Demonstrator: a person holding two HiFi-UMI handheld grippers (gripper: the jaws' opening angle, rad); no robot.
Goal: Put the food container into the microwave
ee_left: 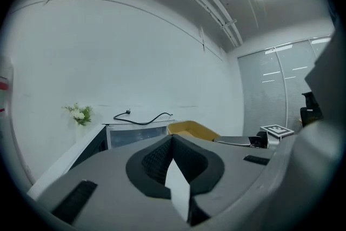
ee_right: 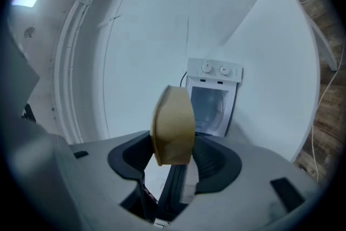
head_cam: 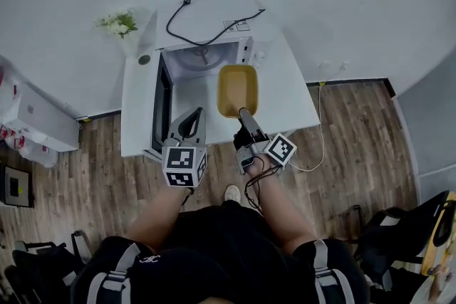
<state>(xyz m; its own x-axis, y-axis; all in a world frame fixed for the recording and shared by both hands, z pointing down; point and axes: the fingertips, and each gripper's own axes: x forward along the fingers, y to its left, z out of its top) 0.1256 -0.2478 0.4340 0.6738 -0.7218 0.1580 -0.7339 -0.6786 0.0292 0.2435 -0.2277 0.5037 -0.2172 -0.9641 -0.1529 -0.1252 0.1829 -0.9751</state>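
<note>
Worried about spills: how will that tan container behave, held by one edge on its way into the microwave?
Probably light: the right gripper holds the container by one rim alone. It looks thin-walled, so may flex. Held off-centre, it could tilt.

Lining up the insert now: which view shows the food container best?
Head view: the food container shows nearly whole, open side up, before the open microwave. The right gripper view has it edge-on; the left gripper view catches only one end.
</note>
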